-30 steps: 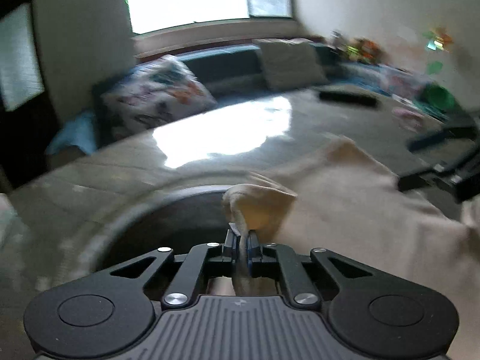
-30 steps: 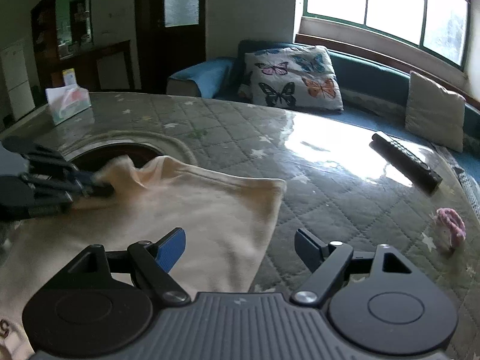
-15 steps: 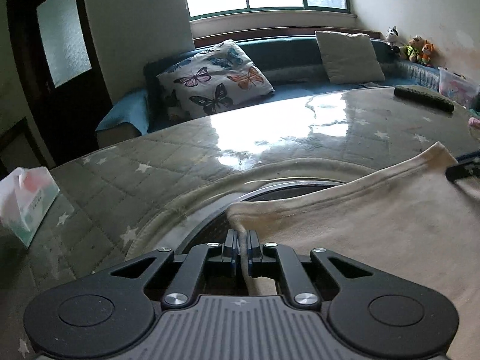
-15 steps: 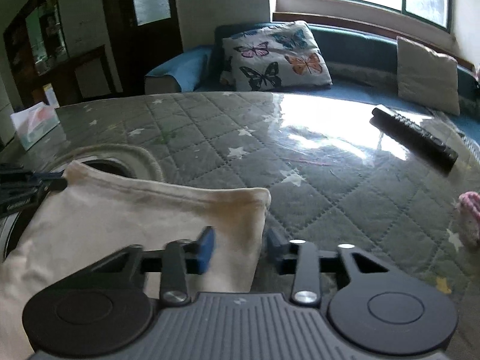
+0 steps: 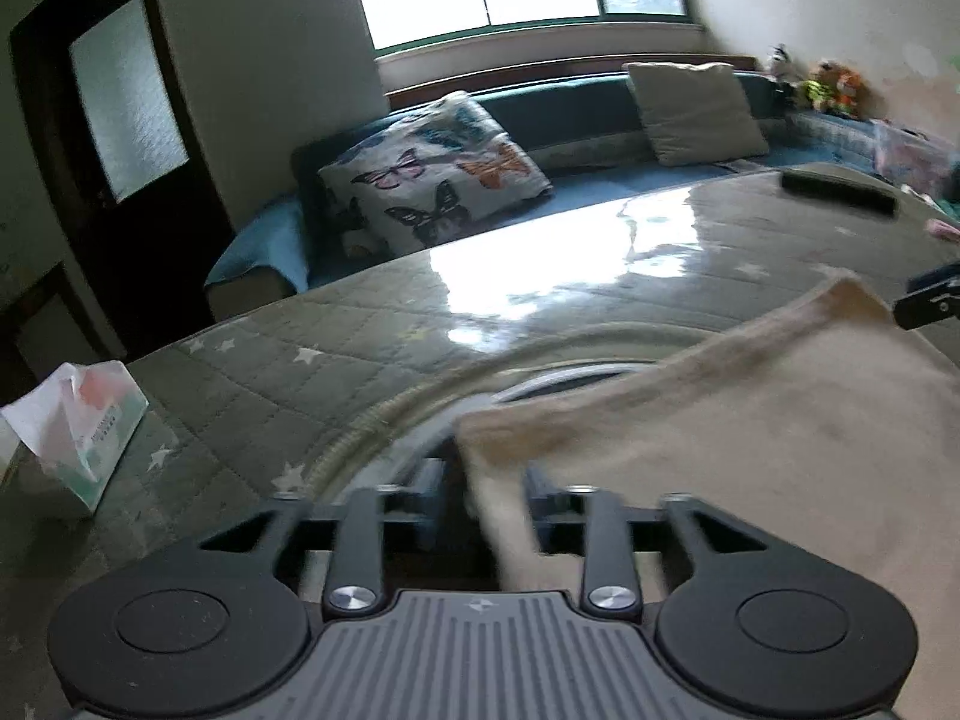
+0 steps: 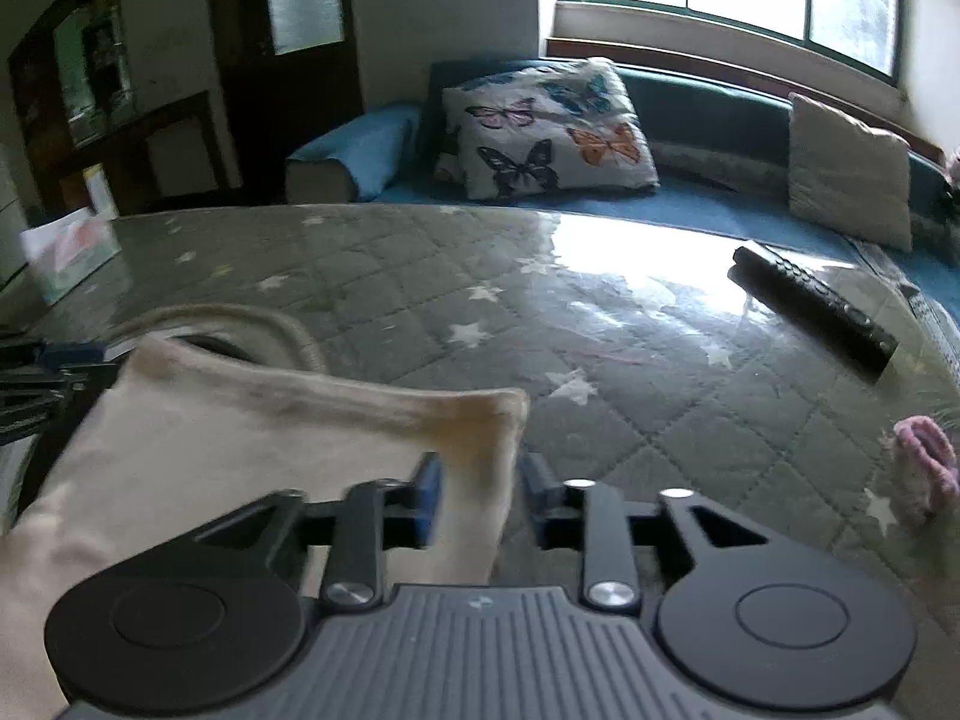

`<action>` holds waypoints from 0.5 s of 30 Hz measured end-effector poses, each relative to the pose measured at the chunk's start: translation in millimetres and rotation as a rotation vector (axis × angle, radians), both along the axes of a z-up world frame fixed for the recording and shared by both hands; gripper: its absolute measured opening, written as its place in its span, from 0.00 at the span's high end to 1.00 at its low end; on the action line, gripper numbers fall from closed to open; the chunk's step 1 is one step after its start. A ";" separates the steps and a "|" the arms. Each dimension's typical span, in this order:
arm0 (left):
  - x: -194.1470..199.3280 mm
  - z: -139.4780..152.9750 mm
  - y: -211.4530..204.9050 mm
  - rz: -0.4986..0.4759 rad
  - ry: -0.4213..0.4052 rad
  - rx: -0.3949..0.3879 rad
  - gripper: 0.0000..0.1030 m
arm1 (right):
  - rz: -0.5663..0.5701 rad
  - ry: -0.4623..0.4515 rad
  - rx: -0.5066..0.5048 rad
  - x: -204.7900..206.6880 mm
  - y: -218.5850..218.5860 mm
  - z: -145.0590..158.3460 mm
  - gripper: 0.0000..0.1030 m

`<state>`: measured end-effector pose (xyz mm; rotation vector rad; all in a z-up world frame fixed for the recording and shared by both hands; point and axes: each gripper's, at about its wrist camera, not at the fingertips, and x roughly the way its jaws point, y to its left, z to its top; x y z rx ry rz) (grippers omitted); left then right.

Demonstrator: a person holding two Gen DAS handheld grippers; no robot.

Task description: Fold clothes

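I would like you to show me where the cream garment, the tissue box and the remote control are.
cream garment (image 6: 252,450): right wrist view, middle of the cloth.
tissue box (image 5: 90,426): left wrist view, side of the box.
remote control (image 6: 810,300): right wrist view, middle of its body.

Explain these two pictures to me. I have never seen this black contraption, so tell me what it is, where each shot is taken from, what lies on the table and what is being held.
No robot here: a person holds a two-finger gripper in each hand, and a wide-angle camera on each looks forward along its fingers. One picture comes from the left gripper, the other from the right gripper.

On the quilted star-patterned table lies a cream garment. Each gripper sits at one of its far corners. Both have just been opening, so the cloth lies between the fingers with gaps showing: neither is gripping it.

Also on the table: a black remote control, a tissue pack and a small pink item. Behind stands a sofa with a butterfly cushion.
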<state>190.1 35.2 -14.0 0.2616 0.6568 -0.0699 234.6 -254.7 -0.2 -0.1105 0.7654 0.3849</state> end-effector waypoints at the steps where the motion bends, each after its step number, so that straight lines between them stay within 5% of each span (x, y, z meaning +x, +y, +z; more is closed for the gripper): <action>1: -8.4 2.1 -4.4 -0.020 -0.001 0.005 0.54 | 0.022 -0.003 -0.005 -8.3 1.3 3.5 0.57; 9: -79.0 10.0 -40.7 -0.150 0.006 0.018 0.30 | 0.227 -0.012 -0.096 -83.4 22.7 13.1 0.31; 15: -129.2 3.0 -68.0 -0.227 -0.005 0.042 0.21 | 0.306 0.004 -0.147 -134.0 33.6 -1.9 0.29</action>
